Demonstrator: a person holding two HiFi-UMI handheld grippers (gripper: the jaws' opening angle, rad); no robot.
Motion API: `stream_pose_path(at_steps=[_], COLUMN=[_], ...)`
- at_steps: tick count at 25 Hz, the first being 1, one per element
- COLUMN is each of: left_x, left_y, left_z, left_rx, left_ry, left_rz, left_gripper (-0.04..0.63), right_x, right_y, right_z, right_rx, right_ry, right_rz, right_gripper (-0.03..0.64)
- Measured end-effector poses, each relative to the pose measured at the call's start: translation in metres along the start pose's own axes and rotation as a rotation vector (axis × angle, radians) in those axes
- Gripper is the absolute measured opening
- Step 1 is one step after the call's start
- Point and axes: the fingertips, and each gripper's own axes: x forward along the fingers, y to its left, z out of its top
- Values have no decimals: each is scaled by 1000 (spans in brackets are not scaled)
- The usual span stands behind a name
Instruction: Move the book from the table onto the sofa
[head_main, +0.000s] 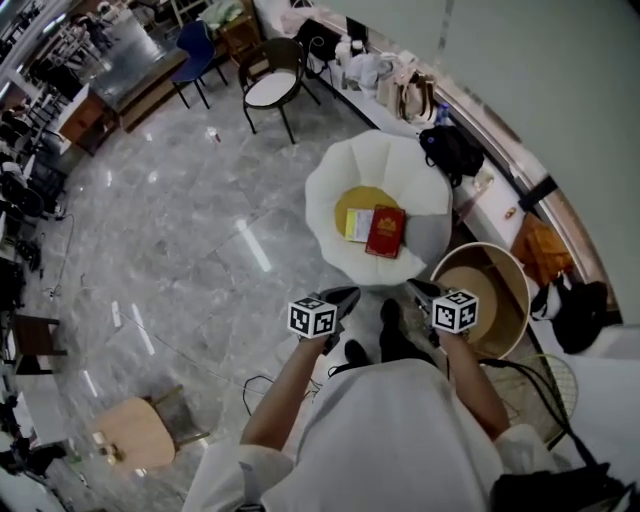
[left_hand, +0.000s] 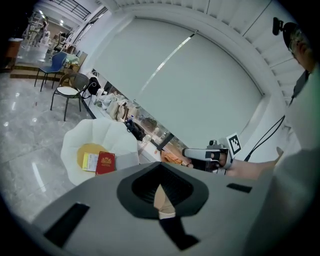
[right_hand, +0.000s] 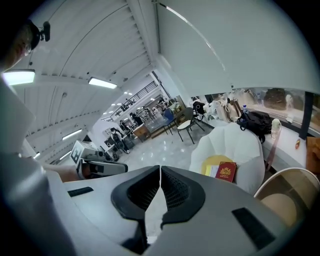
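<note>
The red hardcover book (head_main: 386, 231) with a gold crest lies flat on the round yellow seat cushion (head_main: 352, 199) of the white petal-shaped sofa (head_main: 330, 180), toward the cushion's 4 o'clock edge; a pale yellow booklet (head_main: 359, 225) touches the book at its 9 o'clock side. In the head view the left gripper (head_main: 342, 297) hovers over the grey marble floor (head_main: 180, 250) at the sofa's 6 o'clock, jaws pressed together on nothing; the right gripper (head_main: 421, 289) is level with it at about 5 o'clock, jaws likewise together and empty; both are well apart from the book. A round light-wood table (head_main: 478, 251) stands just beside the sofa at 4 o'clock; a black backpack (head_main: 452, 150) sits at 1 o'clock.
</note>
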Motion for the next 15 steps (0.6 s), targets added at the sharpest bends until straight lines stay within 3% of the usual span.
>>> stream_pose_path(at_steps=[6,15], left_x=[-9,-4], left_y=[-12,-43], left_z=[-3,0], left_rx=[31,90], left_ry=[7,-16], left_rz=[-13,3], left_gripper=[2,2], right_x=[-12,-48], right_y=[23,9], right_z=[-18,-10], right_rx=[-17,-4], right_ry=[18,-37], right_rz=[-10,-25], right_gripper=[38,38])
